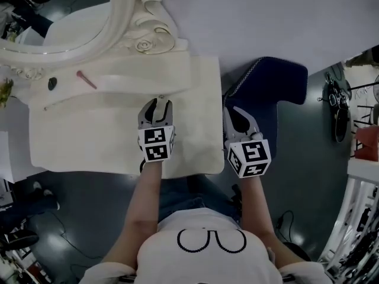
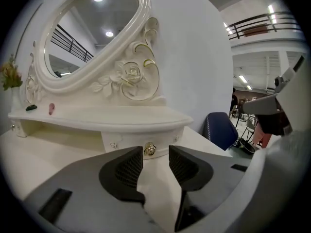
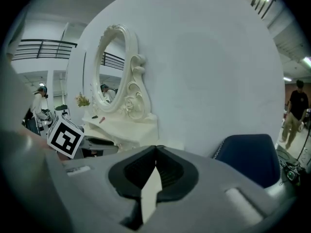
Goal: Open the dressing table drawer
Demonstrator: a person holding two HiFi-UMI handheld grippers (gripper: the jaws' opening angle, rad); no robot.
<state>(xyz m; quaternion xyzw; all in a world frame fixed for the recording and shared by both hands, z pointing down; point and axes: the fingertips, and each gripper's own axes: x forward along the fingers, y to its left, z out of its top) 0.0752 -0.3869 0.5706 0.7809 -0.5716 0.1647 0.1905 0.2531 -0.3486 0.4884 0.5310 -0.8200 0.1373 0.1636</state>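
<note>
Chair [image 1: 279,90] stands just beside dressing table [image 1: 89,138], mirror [image 2: 90,33] behind.

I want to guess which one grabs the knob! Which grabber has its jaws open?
The left gripper: its jaws stand apart, with the drawer's gold knob seen beyond them. The right gripper is shut, jaws pressed together.

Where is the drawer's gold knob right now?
In the left gripper view the gold knob sits centre frame on the small drawer front beneath the shelf, beyond the gap between the open left gripper's jaws.
</note>
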